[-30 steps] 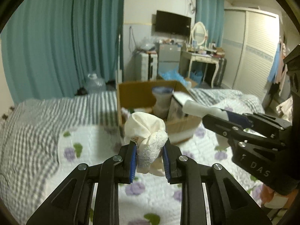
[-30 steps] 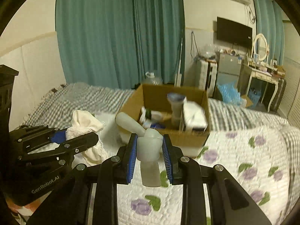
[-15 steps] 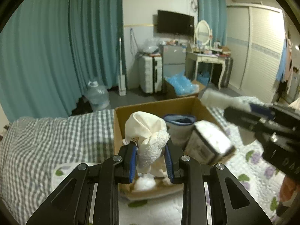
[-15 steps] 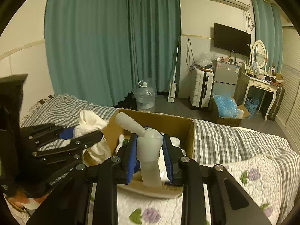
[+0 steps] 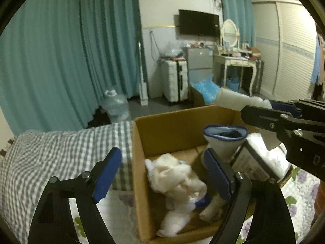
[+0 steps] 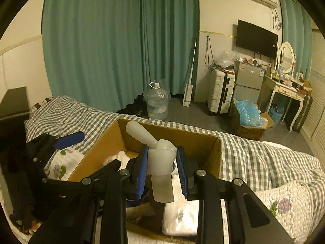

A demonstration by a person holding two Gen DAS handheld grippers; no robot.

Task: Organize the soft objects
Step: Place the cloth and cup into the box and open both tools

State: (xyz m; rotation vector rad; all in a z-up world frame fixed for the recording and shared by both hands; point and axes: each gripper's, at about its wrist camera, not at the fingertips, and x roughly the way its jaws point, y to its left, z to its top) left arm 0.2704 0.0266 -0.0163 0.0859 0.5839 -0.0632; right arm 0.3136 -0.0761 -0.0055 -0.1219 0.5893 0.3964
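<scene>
Since cloth [image 5: 178,181] lies limp in box [image 5: 174,126] below wide left gripper [image 5: 162,174], right gripper [image 6: 162,164] pinches soft white tube [image 6: 160,160] mid-body: light, squashy, likely slips.

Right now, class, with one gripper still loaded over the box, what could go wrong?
1. The right gripper holds the white soft piece above the cardboard box; released too near the rim, it may land on the bed.
2. The open left gripper hangs nearby; the two could collide.
</scene>
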